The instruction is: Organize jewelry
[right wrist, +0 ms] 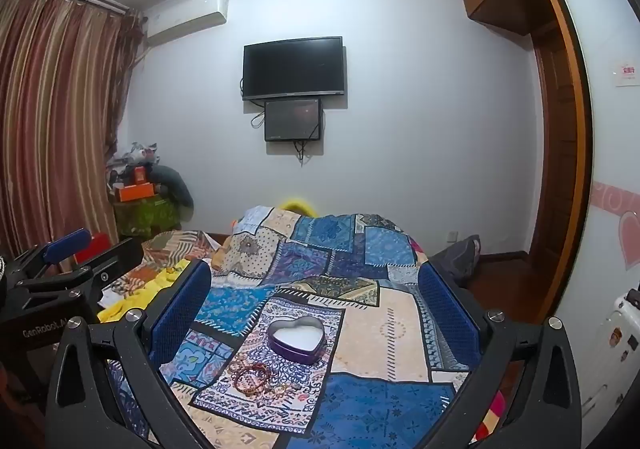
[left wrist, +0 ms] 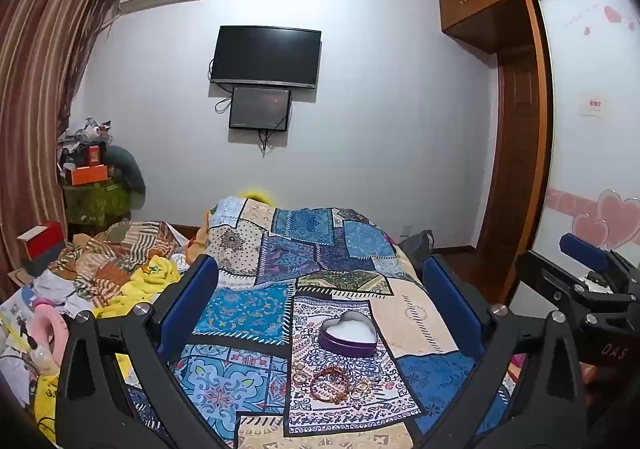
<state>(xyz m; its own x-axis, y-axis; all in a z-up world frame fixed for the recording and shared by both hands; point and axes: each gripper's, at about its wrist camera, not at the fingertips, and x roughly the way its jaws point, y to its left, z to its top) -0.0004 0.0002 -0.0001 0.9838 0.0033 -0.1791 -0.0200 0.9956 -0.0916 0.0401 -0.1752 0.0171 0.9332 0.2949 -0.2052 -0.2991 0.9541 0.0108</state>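
Left tool (left wrist: pixel 320 289) spread wide, gripping nothing, held above a bed. Right tool (right wrist: pixel 316 285) likewise wide apart and empty, alongside the left, touching nothing. Between the blue fingers (left wrist: pixel 188 301), on the patchwork quilt (left wrist: pixel 248 309): an open purple heart-shaped tin (left wrist: pixel 348 333), white inside. Just in front of it, a small heap of beaded bracelets and gold-toned jewelry (left wrist: pixel 336 385), lying loose on the cloth. Beyond, a wall-mounted television (left wrist: pixel 266 57).
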